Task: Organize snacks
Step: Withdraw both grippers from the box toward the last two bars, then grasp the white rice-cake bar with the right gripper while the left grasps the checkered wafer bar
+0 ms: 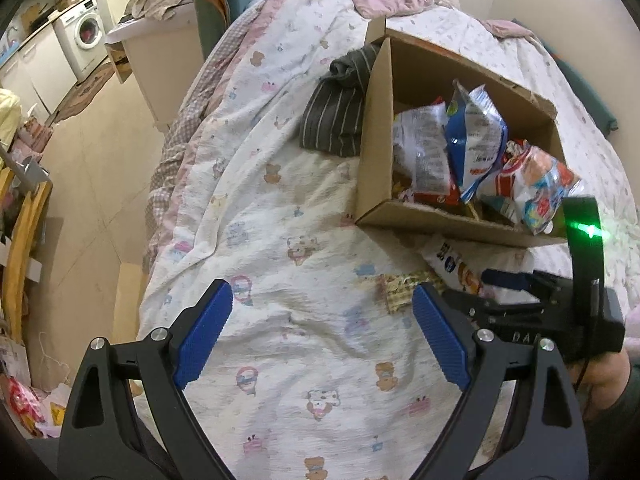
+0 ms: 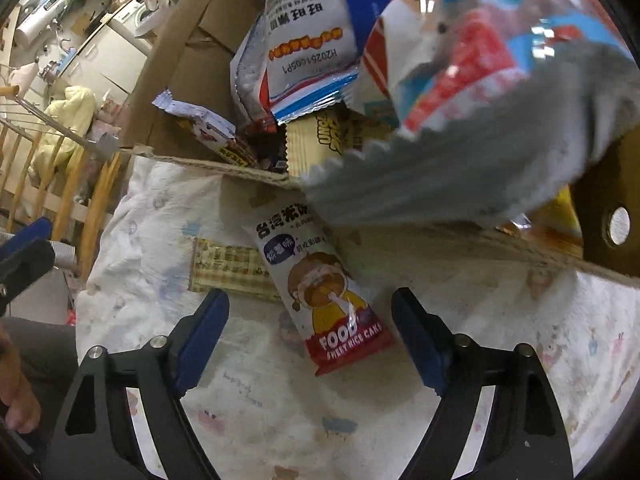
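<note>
A cardboard box (image 1: 376, 128) full of snack bags stands on the bed; it also shows in the right wrist view (image 2: 168, 92). A rice cake packet (image 2: 320, 296) and a checked yellow wafer packet (image 2: 228, 268) lie on the quilt in front of the box; both also show in the left wrist view, the rice cake packet (image 1: 448, 264) and the wafer packet (image 1: 400, 288). My right gripper (image 2: 310, 340) is open, its fingers either side of the rice cake packet's near end. My left gripper (image 1: 322, 336) is open and empty over the quilt.
A blue and white bag (image 1: 476, 136) and a clear bag (image 1: 540, 188) stick up out of the box. A striped grey cloth (image 1: 336, 116) lies left of the box. The bed's left edge drops to the floor (image 1: 100, 200). A wooden rail (image 2: 52, 184) stands at left.
</note>
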